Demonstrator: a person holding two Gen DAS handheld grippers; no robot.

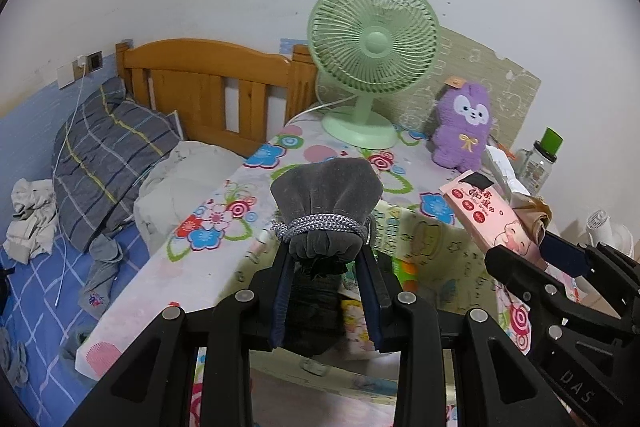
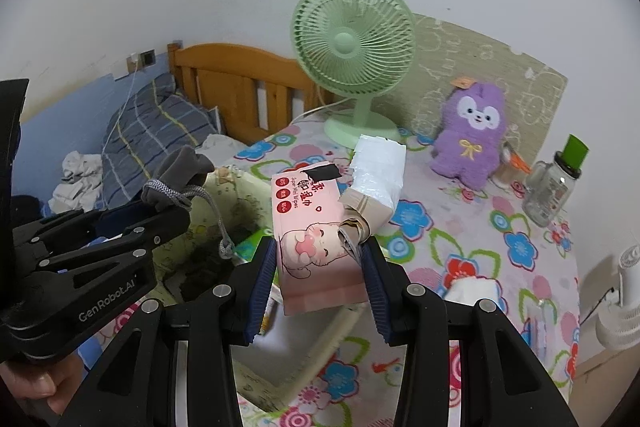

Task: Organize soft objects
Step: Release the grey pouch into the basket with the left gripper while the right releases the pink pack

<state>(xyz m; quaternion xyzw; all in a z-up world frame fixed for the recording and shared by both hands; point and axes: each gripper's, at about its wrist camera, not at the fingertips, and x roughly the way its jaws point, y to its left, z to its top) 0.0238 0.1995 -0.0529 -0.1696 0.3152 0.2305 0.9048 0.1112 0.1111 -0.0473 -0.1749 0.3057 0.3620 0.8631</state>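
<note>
My left gripper (image 1: 326,263) is shut on a grey velvet drawstring pouch (image 1: 326,195), holding it above a cream storage box (image 1: 440,247). The pouch (image 2: 176,171) and left gripper (image 2: 168,215) also show at the left of the right wrist view. My right gripper (image 2: 320,259) is shut on a pink pack of wet wipes (image 2: 312,223), together with a white and tan wrapped bundle (image 2: 376,179), held over the floral table. The pack (image 1: 488,215) shows at the right of the left wrist view. A purple plush toy (image 2: 472,135) sits upright at the back of the table.
A green desk fan (image 2: 352,67) stands at the table's back. A clear bottle with a green cap (image 2: 556,179) stands at the right. The floral tablecloth (image 2: 500,247) covers the table. A bed with a striped pillow (image 1: 104,155) and wooden headboard (image 1: 208,87) lies left.
</note>
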